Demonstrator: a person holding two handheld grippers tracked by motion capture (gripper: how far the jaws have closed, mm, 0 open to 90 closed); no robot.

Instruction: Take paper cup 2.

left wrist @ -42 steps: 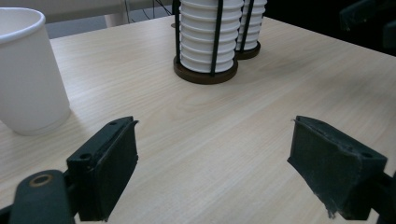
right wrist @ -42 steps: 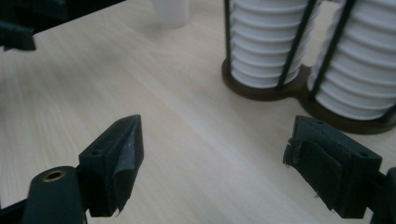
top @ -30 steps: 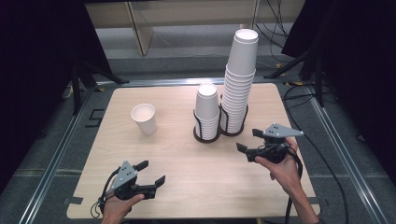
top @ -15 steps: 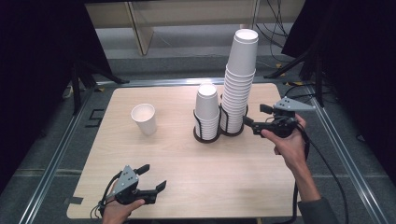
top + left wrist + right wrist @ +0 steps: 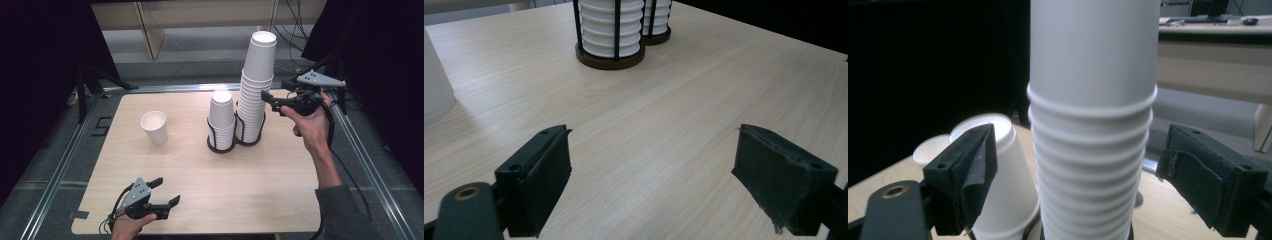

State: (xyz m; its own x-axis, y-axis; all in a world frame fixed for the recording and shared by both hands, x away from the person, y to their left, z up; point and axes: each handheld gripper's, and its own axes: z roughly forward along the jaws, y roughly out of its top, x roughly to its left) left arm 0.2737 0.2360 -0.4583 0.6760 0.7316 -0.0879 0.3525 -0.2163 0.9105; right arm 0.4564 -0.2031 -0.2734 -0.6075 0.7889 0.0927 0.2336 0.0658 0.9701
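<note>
A tall stack of white paper cups [image 5: 256,85] stands in a black wire holder, with a shorter stack [image 5: 221,117] in a holder beside it. A single white cup [image 5: 154,127] stands apart on the left of the wooden table [image 5: 260,190]. My right gripper [image 5: 272,102] hovers open just right of the tall stack, about halfway up it. In the right gripper view the tall stack [image 5: 1093,75] rises between the spread jaws of the right gripper [image 5: 1078,152], and neither pad touches it. My left gripper [image 5: 166,191] rests open near the front edge, and the left gripper [image 5: 651,165] has only bare table between its jaws.
Metal rails [image 5: 65,160] run along the table's sides. In the left gripper view the short stack's holder [image 5: 610,30] stands ahead and the single cup [image 5: 434,85] sits at the left edge. A wooden bench [image 5: 200,15] stands behind the table.
My right hand has lifted from low over the table's right side and travelled up and back to the tall stack. The left gripper has stayed put.
</note>
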